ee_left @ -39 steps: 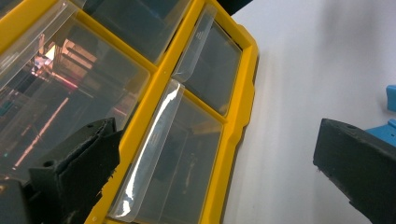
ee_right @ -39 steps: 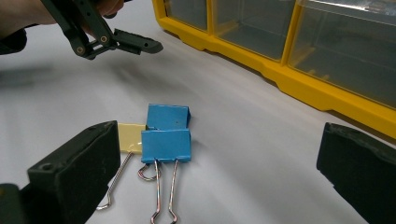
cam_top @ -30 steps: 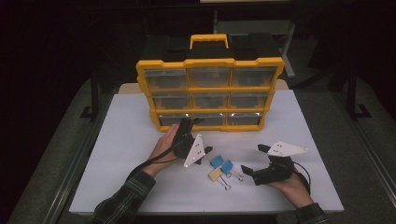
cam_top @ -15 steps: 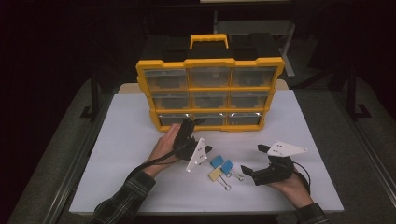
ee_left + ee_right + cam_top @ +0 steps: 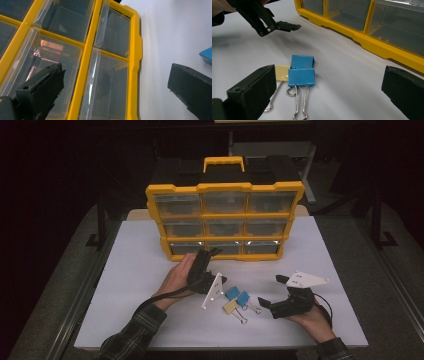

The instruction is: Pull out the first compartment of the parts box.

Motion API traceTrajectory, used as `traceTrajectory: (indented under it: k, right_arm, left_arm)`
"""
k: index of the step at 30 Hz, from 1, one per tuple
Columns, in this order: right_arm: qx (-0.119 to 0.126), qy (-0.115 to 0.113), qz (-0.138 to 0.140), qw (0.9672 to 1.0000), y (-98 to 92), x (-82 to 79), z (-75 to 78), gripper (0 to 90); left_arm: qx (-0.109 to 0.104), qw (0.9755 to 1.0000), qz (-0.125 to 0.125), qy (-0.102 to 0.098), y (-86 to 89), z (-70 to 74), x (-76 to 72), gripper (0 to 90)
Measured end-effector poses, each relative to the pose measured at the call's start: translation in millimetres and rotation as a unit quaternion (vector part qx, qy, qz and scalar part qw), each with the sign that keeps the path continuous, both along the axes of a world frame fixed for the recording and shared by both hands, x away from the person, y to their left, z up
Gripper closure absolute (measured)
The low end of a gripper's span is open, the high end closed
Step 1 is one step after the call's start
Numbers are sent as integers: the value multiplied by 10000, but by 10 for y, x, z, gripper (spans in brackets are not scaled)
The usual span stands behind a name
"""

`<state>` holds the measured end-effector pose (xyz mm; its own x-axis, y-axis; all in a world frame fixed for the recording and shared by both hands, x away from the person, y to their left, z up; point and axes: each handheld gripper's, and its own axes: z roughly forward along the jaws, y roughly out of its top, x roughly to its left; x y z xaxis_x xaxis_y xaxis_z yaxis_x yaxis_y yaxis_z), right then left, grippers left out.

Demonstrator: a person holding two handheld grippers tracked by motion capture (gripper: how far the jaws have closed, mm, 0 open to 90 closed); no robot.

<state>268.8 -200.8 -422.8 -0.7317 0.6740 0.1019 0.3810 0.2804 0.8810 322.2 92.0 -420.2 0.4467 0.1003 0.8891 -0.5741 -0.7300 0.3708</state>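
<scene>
**Left reaching for a bottom drawer, right lining up on the clips**

I am working both hand-held grippers at once. The left hand-held gripper (image 5: pixel 214 253) is hovering at the bottom row of the organizer (image 5: pixel 225 220), which is standing upright toward the far edge of the surface (image 5: pixel 140 270). Its jaws are standing wide with nothing between them, and in the left gripper view they are straddling the clear drawers (image 5: pixel 105 87). I am judging each drawer to be light, stiff plastic, smooth and a bit slippery on its face, so I am planning to bite on the raised lip at the drawer front rather than on the flat pane. The organizer itself is tall and probably light, so a hard tug could tip or slide it.

The right hand-held gripper (image 5: pixel 270 292) is resting low near the near right part of the surface, also wide and empty, aimed at the clips. A blue clip (image 5: pixel 301 77) is lying touching a second blue clip (image 5: pixel 302 61), with a yellow clip (image 5: pixel 282 72) just beside them. They are small, light and hard, with springy wire handles (image 5: pixel 299 103). I am expecting the wires to slip and pivot, so I am aiming to pinch across the folded body instead, one clip at a time.
</scene>
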Motion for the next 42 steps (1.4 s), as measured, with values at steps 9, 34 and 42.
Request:
traceTrajectory:
  k: [9,34,42]
  right_arm:
    - [0,-2,2,10000,1,0,0,0]
    - [-6,-2,-9,10000,0,-1,1,0]
    - [0,5,-6,10000,0,-1,1,0]
  left_arm:
    - [155,9997,11,-212,-4,-8,-12,4]
    - [525,9954,6,-800,-6,7,-55,4]
    - [524,9943,32,-924,29,76,-57,4]
